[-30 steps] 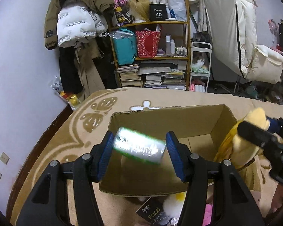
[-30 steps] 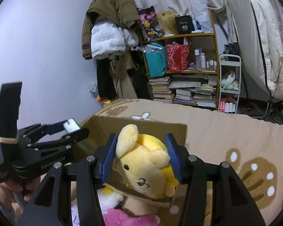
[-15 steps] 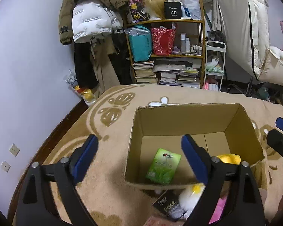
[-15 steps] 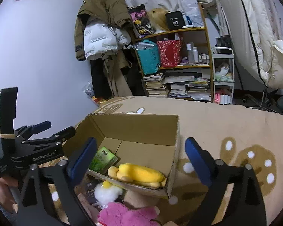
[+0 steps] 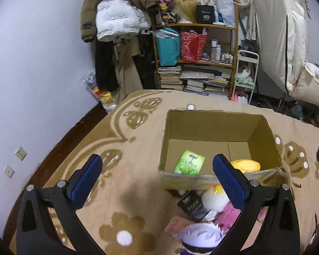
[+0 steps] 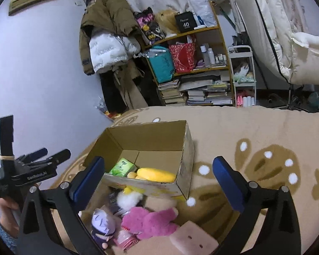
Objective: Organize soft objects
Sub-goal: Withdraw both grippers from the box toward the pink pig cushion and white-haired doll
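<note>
green tissue pack (image 5: 189,162) and yellow plush (image 6: 156,174) flat inside open cardboard box (image 6: 188,146)

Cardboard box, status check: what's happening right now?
Both grippers, left and right, just opened, empty. Green pack and yellow plush in box. Nothing blocking.

A tan blanket (image 5: 121,193) patterned with brown flowers and white dots is seen beneath a brown cardboard box (image 5: 210,127) holding a green packet (image 5: 189,162) and a yellow plush (image 6: 156,174), with a pink plush (image 6: 151,221) at lower centre.

Seemingly a home bedroom: blanketed bed (image 5: 138,191), hung coats (image 5: 117,17), cluttered bookshelf (image 5: 197,63).
</note>
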Tool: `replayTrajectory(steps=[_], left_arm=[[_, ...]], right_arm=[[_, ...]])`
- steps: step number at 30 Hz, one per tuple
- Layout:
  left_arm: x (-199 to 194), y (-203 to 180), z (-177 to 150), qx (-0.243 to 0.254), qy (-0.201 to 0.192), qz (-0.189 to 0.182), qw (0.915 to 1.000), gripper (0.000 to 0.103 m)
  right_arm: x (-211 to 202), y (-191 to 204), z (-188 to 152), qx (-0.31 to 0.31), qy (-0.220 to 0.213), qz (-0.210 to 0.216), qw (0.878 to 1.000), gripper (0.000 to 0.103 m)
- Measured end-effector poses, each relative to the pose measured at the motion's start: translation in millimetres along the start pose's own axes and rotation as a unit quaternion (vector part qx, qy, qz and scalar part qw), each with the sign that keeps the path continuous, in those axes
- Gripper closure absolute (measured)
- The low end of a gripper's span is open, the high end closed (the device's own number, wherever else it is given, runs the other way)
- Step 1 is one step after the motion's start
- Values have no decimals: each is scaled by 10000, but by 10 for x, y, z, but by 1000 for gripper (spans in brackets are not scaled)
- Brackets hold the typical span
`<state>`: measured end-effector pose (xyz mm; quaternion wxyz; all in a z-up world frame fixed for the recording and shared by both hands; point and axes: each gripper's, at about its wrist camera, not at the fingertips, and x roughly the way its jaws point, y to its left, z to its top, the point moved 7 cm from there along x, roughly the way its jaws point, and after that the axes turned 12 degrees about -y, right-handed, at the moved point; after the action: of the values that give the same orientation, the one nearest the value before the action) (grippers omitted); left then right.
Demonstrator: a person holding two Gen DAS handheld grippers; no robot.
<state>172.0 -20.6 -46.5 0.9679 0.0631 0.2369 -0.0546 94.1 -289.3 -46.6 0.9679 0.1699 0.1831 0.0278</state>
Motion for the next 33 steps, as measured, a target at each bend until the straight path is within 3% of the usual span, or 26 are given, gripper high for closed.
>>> replayTrajectory(steps=[3, 15, 33], left_arm=[[-131, 48, -36, -6, -38, 114, 9999, 1], [-478, -120, -308, 89, 295, -53, 9995, 1], [-461, -324, -818, 289, 862, -162, 9957, 1]], right_arm=[[-117, 24, -14, -88, 1, -69, 9999, 0], [-431, -20, -183, 126, 132, -282, 9994, 0], [-270, -342, -627, 500, 880, -640, 9928, 0]])
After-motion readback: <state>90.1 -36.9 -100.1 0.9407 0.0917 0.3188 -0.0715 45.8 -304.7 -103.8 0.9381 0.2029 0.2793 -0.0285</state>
